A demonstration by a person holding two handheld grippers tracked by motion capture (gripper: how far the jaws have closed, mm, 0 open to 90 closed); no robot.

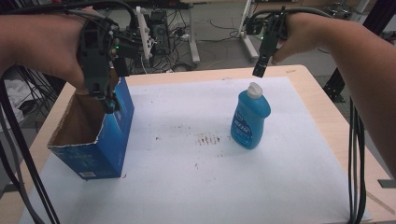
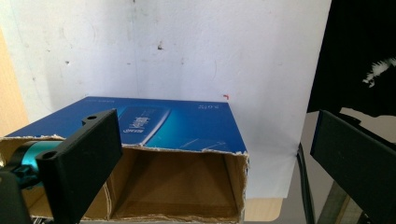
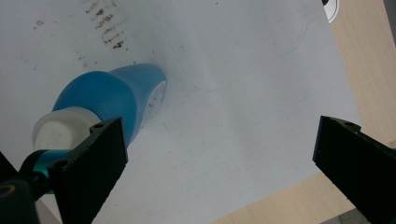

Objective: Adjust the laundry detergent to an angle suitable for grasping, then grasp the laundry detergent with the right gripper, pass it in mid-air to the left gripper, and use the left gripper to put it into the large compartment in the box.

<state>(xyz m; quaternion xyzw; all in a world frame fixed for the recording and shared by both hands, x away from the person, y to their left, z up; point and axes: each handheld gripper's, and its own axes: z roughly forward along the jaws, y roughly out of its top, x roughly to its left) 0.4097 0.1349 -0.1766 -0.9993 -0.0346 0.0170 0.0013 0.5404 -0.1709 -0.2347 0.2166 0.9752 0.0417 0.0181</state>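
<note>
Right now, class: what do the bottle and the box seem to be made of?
Bottle: likely glossy, translucent blue plastic, going by its sheen and moulded shape; its white cap looks like matt plastic.
Box: cardboard, printed blue and smooth outside; the raw brown inside and ragged torn rim show it.

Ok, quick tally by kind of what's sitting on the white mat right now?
Cardboard box, blue outside, top open: 1
Blue bottle with white cap, upright: 1
Total: 2
</note>
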